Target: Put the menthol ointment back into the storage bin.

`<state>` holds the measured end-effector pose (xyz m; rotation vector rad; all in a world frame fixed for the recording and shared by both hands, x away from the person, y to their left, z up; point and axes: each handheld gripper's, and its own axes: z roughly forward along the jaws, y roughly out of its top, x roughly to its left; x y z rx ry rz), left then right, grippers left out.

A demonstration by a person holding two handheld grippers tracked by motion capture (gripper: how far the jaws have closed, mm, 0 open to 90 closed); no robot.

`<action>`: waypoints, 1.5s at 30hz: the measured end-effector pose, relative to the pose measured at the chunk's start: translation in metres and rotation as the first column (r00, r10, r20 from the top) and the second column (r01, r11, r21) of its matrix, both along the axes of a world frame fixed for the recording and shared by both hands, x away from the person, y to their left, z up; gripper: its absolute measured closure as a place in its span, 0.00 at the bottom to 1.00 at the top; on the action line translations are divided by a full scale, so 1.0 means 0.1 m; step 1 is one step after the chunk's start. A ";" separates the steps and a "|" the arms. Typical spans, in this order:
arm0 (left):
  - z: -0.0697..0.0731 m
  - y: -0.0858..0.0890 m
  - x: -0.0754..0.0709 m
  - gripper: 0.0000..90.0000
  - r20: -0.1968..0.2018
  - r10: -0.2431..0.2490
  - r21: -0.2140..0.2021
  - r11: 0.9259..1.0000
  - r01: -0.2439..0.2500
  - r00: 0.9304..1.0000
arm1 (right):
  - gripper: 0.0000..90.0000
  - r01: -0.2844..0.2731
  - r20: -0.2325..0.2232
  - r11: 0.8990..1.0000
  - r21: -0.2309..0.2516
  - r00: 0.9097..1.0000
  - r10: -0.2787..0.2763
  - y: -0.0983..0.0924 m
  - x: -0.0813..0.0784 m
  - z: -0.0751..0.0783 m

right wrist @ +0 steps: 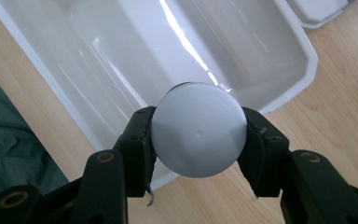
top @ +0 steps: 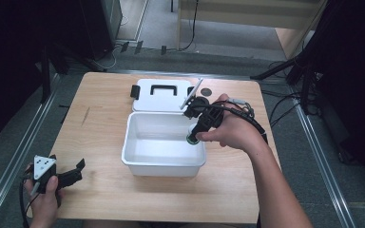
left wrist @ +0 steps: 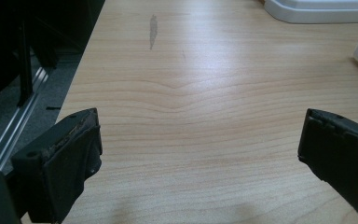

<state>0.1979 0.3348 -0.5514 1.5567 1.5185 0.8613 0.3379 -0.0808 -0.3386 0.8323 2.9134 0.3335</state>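
Spanning most of the high view, the wooden bench (top: 100, 137) carries a white plastic bin (top: 138, 161) at its centre, open and empty inside. Bin lid (top: 159, 102) with black handle lies flat on the bench, touching the far rim of the bin. Small dark round mark (top: 206, 91) on the bench just right of the lid; cannot tell what it is.

Right hand-held gripper (top: 193, 135) is over the bin's right rim, pointed down, clenched on a small jar with a round white cap (right wrist: 198, 129). In the right gripper view both jaws press the cap's sides, and the jar hangs above the bin edge with bench showing beside it. The jar body below the cap looks dark green in the high view.

Left hand-held gripper (top: 71, 175) rests at the near left corner of the bench, well apart from the bin. Jaws spread wide, nothing between them, bare wood beneath (left wrist: 200, 144).
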 end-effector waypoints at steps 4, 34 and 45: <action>0.00 0.00 0.00 0.00 -0.002 -0.002 0.000 1.000 0.002 1.000 | 0.57 -0.038 0.009 0.999 -0.009 0.999 0.038 0.01 0.01 -0.10; 0.00 0.00 0.00 0.00 -0.002 -0.002 0.000 1.000 0.002 1.000 | 0.57 -0.150 -0.041 0.987 -0.060 0.988 0.147 0.07 0.05 -0.69; 0.00 0.01 0.00 0.00 -0.002 -0.002 -0.002 1.000 0.002 1.000 | 0.57 -0.182 -0.057 0.979 -0.089 0.983 0.177 0.16 0.05 -0.83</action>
